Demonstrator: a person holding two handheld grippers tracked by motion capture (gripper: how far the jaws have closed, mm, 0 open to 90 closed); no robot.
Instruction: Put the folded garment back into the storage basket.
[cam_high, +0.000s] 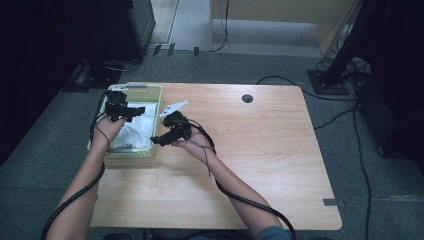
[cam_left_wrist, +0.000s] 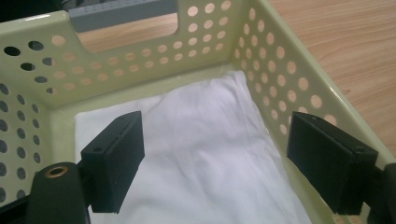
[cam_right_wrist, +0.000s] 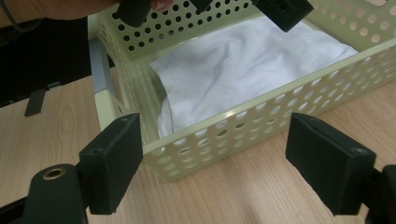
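Item one: my left gripper (cam_high: 131, 111), poised over the pale green perforated basket (cam_high: 156, 102), jaws spread wide and holding nothing; in the left gripper view the two black pads frame bare cloth.

Item two: white cloth (cam_high: 136, 131), folded loosely (a few soft creases), lying flat on the basket floor, covering most of it.

Item three: my right gripper (cam_high: 159, 140), just outside the basket's right wall over the table (cam_high: 260, 150), jaws likewise wide apart and empty, aimed at the perforated side; in the right gripper view the wall sits between the pads without touching them.

Item four: basket, at the table's far left corner.
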